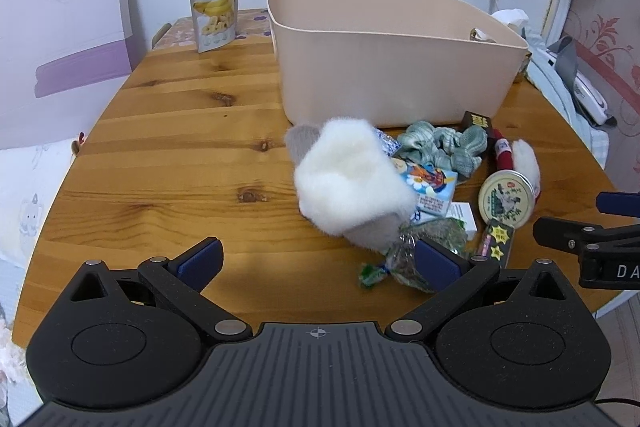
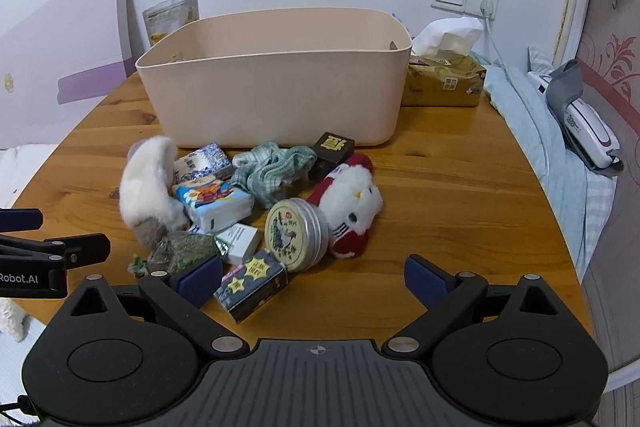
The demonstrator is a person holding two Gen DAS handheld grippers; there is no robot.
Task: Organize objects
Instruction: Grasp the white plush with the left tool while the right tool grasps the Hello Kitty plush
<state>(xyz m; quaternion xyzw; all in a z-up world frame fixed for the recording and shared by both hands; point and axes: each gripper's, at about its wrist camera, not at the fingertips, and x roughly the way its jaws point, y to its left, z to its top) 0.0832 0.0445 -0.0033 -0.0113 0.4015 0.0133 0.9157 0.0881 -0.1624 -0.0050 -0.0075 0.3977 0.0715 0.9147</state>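
Observation:
A beige plastic bin (image 1: 392,67) (image 2: 276,87) stands on the round wooden table (image 1: 180,155) (image 2: 460,195). In front of it lies a pile: a white and grey plush (image 1: 352,179) (image 2: 148,187), a tissue pack (image 2: 214,205), a green cloth (image 1: 444,147) (image 2: 276,167), a round tin (image 1: 507,199) (image 2: 296,229), a red and white plush cat (image 2: 352,207), a dark starred box (image 2: 252,285), a green snack bag (image 1: 420,251) (image 2: 184,251). My left gripper (image 1: 320,263) is open, low, just before the white plush. My right gripper (image 2: 314,279) is open over the starred box.
A banana-chip pouch (image 1: 214,5) stands at the table's back left. A tissue box (image 2: 444,83) sits right of the bin. A bed with a white device (image 2: 588,131) lies to the right. The table's edge curves close on the right.

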